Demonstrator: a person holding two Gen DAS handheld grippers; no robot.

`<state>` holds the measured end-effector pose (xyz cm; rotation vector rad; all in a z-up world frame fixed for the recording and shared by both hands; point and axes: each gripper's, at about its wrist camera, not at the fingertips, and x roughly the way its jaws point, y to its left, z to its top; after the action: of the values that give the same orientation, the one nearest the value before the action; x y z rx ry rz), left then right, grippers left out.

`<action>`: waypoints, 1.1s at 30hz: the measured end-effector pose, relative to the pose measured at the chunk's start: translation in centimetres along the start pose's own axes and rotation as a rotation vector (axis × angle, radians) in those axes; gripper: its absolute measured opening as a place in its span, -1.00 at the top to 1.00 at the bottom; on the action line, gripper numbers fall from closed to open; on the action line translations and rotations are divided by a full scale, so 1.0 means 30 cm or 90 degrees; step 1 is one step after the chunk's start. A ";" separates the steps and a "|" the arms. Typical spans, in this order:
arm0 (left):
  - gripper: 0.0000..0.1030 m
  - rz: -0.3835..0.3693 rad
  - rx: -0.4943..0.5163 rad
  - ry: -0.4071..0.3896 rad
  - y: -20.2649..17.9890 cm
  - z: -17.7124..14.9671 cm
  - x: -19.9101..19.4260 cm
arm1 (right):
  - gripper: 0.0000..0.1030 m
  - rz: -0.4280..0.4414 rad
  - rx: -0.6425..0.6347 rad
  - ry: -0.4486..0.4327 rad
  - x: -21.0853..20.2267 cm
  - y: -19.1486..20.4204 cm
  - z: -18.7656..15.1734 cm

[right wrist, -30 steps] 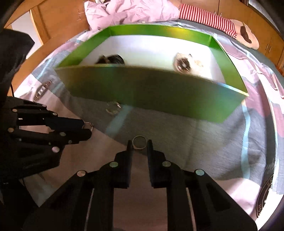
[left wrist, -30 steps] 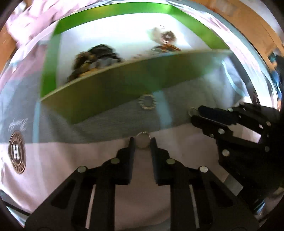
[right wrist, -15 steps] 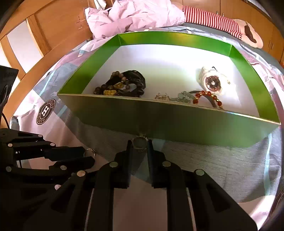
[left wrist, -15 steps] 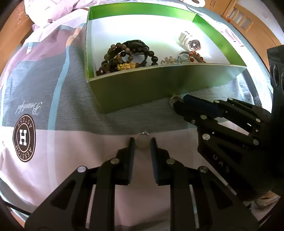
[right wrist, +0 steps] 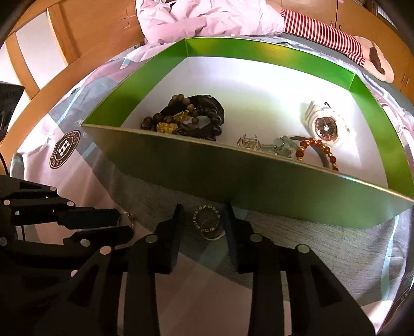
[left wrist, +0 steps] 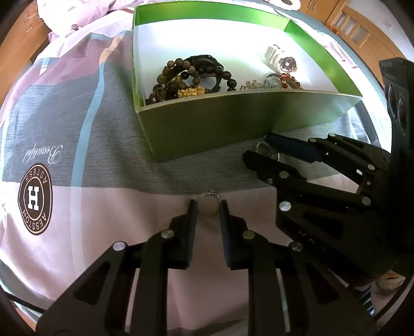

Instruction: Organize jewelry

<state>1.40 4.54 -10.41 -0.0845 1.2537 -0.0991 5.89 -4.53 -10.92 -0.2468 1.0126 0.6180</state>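
A green box with a white floor stands on the bedsheet, and dark bead bracelets, a white watch and a red bead bracelet lie in it. My left gripper is shut on a small silver ring, held over the sheet in front of the box. My right gripper hangs close to the box's near wall with its jaws opening. A studded ring and a plain ring lie on the sheet between its fingers, and neither pad touches them.
The box sits on a grey and pink sheet with a round brown logo. A crumpled pink cloth and a striped soft toy lie behind the box. Wooden furniture borders the bed.
Both grippers came closer to the box's near wall. The right jaws have parted, and the plain ring they held now lies on the sheet by the studded ring. The left grip is unchanged.
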 end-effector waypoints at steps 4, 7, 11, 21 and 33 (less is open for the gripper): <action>0.64 0.002 0.003 -0.001 -0.005 0.003 0.005 | 0.58 -0.013 -0.029 -0.010 -0.005 0.009 -0.016; 0.64 0.003 0.005 -0.001 -0.007 0.003 0.006 | 0.59 -0.015 -0.056 -0.017 -0.016 0.016 -0.040; 0.65 0.003 0.004 -0.004 -0.006 0.002 0.000 | 0.60 -0.005 -0.060 -0.001 -0.050 0.005 -0.058; 0.66 -0.010 0.015 -0.032 -0.022 0.003 -0.052 | 0.60 -0.023 -0.063 0.025 -0.148 -0.013 -0.079; 0.66 -0.011 0.014 -0.033 -0.014 0.002 -0.064 | 0.60 -0.022 -0.041 0.032 -0.164 -0.033 -0.077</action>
<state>0.84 4.35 -8.52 -0.0788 1.2001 -0.1255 2.96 -8.21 -8.04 -0.3378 1.0359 0.6171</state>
